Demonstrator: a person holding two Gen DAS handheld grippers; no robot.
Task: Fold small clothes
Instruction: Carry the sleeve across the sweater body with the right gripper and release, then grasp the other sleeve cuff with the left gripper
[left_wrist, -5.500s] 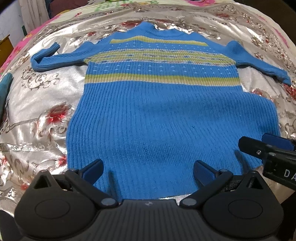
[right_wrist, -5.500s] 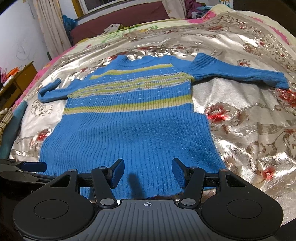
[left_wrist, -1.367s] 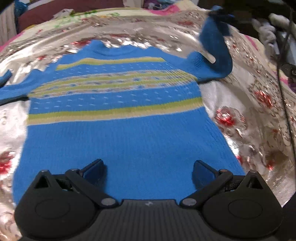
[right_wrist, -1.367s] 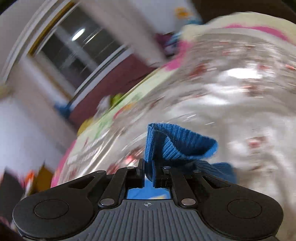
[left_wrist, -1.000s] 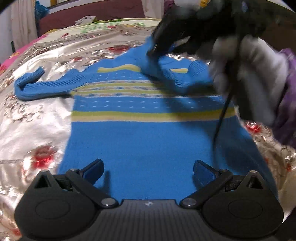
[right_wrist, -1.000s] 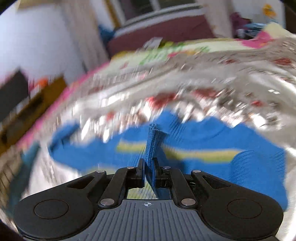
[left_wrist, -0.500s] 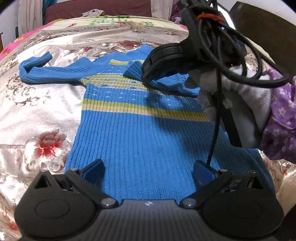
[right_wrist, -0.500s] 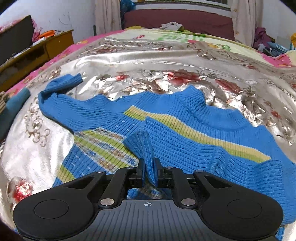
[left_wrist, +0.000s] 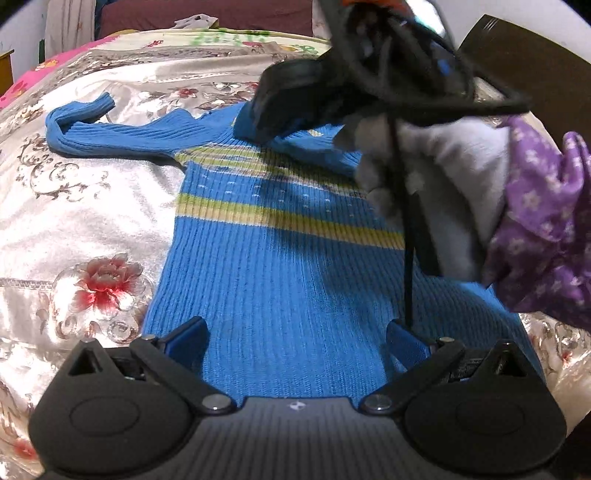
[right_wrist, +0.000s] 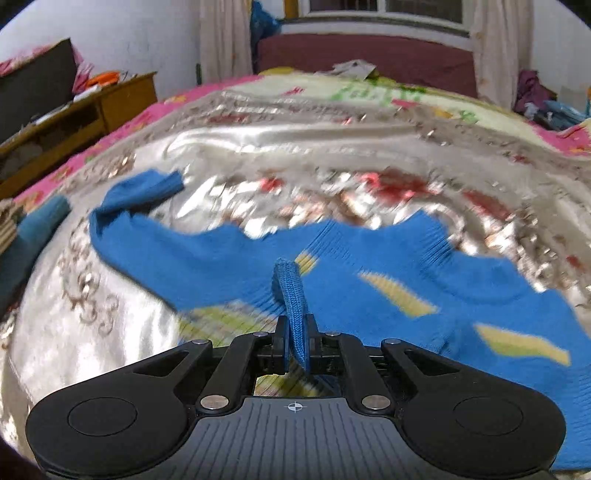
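Blue ribbed knit sweater with yellow-green stripes (left_wrist: 280, 266) spread on bed's silver floral satin cover (left_wrist: 74, 221). Right tongs (right_wrist: 295, 343) clenched on sleeve cuff (right_wrist: 291, 295), over chest. Left tongs (left_wrist: 295, 339) released, above hem.

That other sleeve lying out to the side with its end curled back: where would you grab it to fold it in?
Probably at the ribbed cuff. It curls up off the satin bedspread, giving an edge to pinch. Come from the outer side with the left gripper, which is open above the sweater's hem.

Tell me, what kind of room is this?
Most likely a bedroom. A blue sweater lies on a bed's shiny flowered bedspread, with a dark red headboard behind it and curtains by a window.
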